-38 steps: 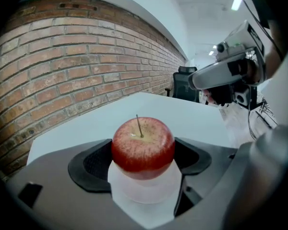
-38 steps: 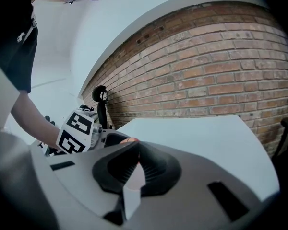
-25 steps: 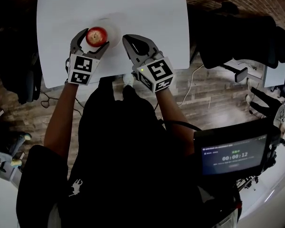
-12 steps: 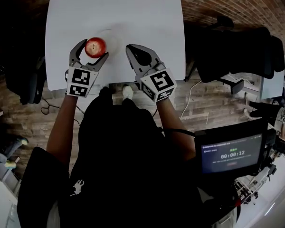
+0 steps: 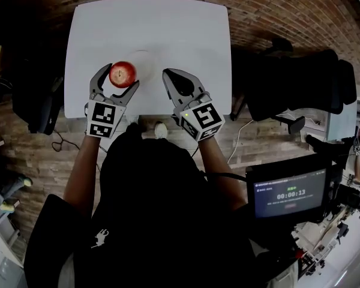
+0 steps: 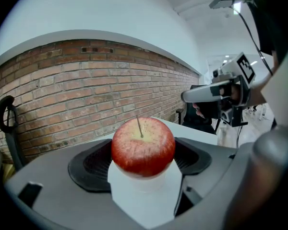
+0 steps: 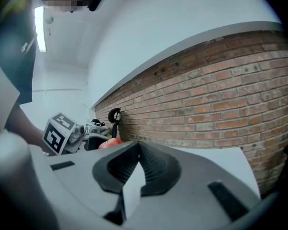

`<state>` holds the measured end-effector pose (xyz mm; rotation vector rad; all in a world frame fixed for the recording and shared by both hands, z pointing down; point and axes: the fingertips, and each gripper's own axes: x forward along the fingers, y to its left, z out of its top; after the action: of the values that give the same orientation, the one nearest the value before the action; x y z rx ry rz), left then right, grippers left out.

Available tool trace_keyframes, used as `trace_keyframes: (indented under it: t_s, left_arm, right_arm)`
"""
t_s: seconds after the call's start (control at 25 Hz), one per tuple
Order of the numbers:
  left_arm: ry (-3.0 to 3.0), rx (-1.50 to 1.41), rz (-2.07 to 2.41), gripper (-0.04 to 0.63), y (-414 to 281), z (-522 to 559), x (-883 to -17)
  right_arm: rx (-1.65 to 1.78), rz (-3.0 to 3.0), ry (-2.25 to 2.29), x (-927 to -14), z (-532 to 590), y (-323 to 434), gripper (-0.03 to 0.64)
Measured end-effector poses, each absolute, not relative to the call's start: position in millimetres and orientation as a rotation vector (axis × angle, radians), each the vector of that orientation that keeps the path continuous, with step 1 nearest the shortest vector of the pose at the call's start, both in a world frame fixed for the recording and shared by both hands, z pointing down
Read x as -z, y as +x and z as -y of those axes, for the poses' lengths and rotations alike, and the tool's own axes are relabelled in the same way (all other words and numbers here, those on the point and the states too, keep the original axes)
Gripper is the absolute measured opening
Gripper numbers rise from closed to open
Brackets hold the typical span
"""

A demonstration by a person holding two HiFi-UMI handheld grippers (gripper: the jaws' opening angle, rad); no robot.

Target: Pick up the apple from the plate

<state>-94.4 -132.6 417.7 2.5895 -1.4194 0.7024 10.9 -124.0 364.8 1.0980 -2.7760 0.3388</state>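
A red apple point(image 5: 122, 74) sits between the fingers of my left gripper point(image 5: 120, 78), which is shut on it over the white table point(image 5: 168, 29). The white plate point(image 5: 145, 62) lies just right of and behind the apple, faint against the table. In the left gripper view the apple point(image 6: 143, 145) fills the gap between the dark pads point(image 6: 89, 164), stem up. My right gripper point(image 5: 170, 77) hovers right of the plate, shut with nothing in it. In the right gripper view its pads point(image 7: 151, 169) meet, and the apple point(image 7: 110, 143) shows at left.
A black office chair point(image 5: 300, 80) stands right of the table. A monitor with a timer point(image 5: 291, 194) is at the lower right. Dark gear point(image 5: 36, 95) sits left of the table on the brick-pattern floor. A brick wall point(image 6: 86, 95) runs behind the table.
The head view has shifted, so the table sits lower in frame. The left gripper keeps hold of the apple, which now lies slightly farther from the plate's middle. The right gripper stays shut.
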Motion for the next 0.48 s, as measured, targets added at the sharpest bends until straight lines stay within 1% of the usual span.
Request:
trace_keyframes:
  t_s: [0.48]
  left_arm:
    - [2.625,-0.62,1.51,0.399,-101.6,113.5,-371.1]
  right_arm:
    - [-0.265,2.836,1.118,-333.2,120.1,13.8,0.003]
